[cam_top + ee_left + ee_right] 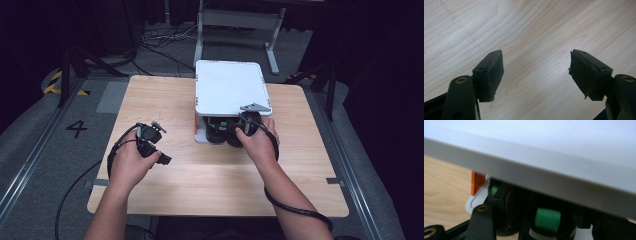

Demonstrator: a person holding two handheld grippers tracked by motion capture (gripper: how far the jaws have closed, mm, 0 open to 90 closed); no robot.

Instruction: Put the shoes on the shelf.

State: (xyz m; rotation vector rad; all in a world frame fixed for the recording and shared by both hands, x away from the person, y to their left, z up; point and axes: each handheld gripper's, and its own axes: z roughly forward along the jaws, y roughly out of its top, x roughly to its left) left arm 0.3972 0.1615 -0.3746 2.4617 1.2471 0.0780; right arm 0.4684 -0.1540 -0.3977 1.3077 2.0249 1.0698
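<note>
Reaching under white lid (pixel 227 85) of box (pixel 200 127) at table's far middle: right gripper (pixel 248 126), jaws either side of black cylinder with green knurled cap (pixel 547 219); grip possibly closed, could not be told. Hovering over bare wooden table (pixel 529 30), near left: left gripper (pixel 536 72), jaws spread wide, nothing held.
</note>
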